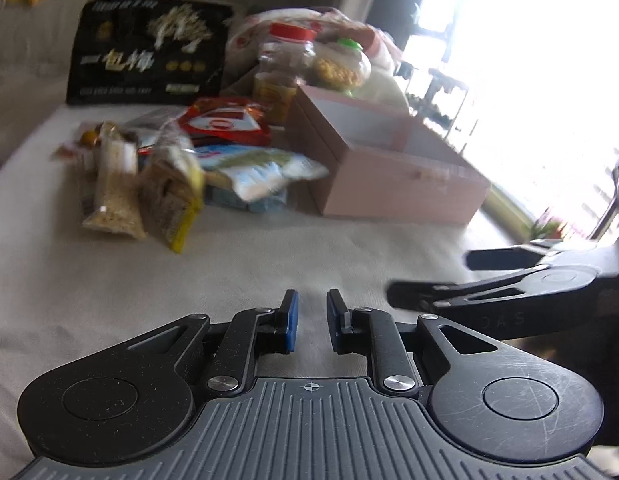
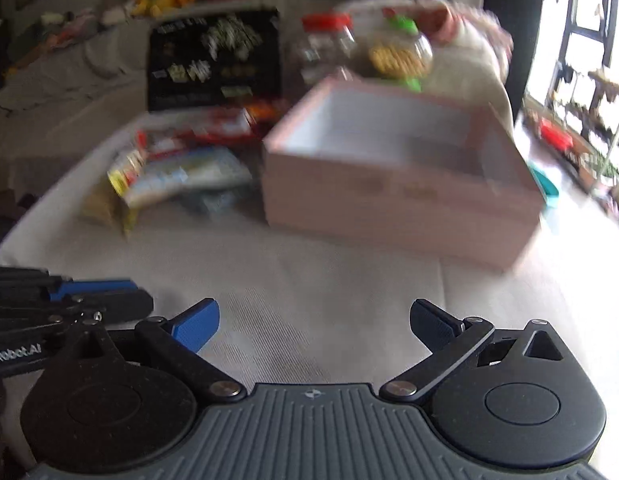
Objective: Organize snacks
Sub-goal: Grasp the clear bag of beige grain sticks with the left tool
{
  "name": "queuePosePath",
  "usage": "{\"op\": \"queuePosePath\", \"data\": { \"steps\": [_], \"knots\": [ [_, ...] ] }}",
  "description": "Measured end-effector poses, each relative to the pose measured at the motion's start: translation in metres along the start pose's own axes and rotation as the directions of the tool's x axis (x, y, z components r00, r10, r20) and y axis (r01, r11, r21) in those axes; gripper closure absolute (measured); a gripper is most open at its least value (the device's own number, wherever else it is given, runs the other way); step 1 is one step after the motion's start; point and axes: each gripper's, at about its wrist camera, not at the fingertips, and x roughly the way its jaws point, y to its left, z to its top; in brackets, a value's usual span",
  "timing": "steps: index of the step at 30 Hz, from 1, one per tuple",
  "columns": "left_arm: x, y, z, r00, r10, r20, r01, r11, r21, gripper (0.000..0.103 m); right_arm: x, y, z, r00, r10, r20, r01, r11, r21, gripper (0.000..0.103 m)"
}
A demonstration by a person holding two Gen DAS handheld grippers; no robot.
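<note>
Grippers level over the cloth: left gripper (image 1: 311,322) fingers narrow, right gripper (image 2: 314,326) fingers wide, both empty.

Daylight enters from the window (image 1: 549,80) at two o'clock and blows out to white glare in both views. The pink box (image 2: 389,200) and snack packets (image 1: 169,184) are smeared by motion blur, worse in the right wrist view. Fisheye bending curves the edges. The left gripper (image 1: 311,320) stays sharp. Shadows are soft.
</note>
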Motion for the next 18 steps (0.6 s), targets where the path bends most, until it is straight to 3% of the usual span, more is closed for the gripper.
{"op": "queuePosePath", "data": {
  "steps": [2, 5, 8, 13, 15, 18],
  "knots": [
    [-0.014, 0.02, 0.013, 0.999, -0.008, 0.041, 0.011, 0.997, -0.078, 0.084, -0.002, 0.015, 0.015, 0.997, 0.054, 0.048, -0.052, 0.998, -0.042, 0.001],
    [-0.029, 0.045, 0.034, 0.986, 0.124, 0.107, -0.11, 0.986, -0.128, 0.084, 0.007, 0.038, 0.035, 0.987, 0.157, 0.041, -0.154, 0.986, -0.057, 0.001],
    [-0.026, 0.065, 0.056, 0.963, 0.241, 0.122, -0.228, 0.967, -0.112, 0.084, 0.021, 0.06, 0.04, 0.984, 0.178, 0.018, -0.176, 0.981, -0.077, 0.001],
    [0.01, 0.079, 0.081, 0.969, 0.24, 0.063, -0.236, 0.97, -0.061, 0.084, 0.02, 0.077, 0.03, 0.984, 0.175, 0.016, -0.171, 0.976, -0.134, 0.005],
    [0.025, 0.081, 0.086, 0.964, 0.263, 0.037, -0.262, 0.965, -0.03, 0.083, 0.015, 0.076, 0.029, 0.984, 0.176, 0.039, -0.169, 0.975, -0.146, 0.005],
    [0.033, 0.082, 0.086, 0.95, 0.304, 0.068, -0.305, 0.952, 0.009, 0.082, 0.011, 0.074, 0.026, 0.981, 0.185, 0.061, -0.174, 0.973, -0.151, 0.005]
  ]
}}
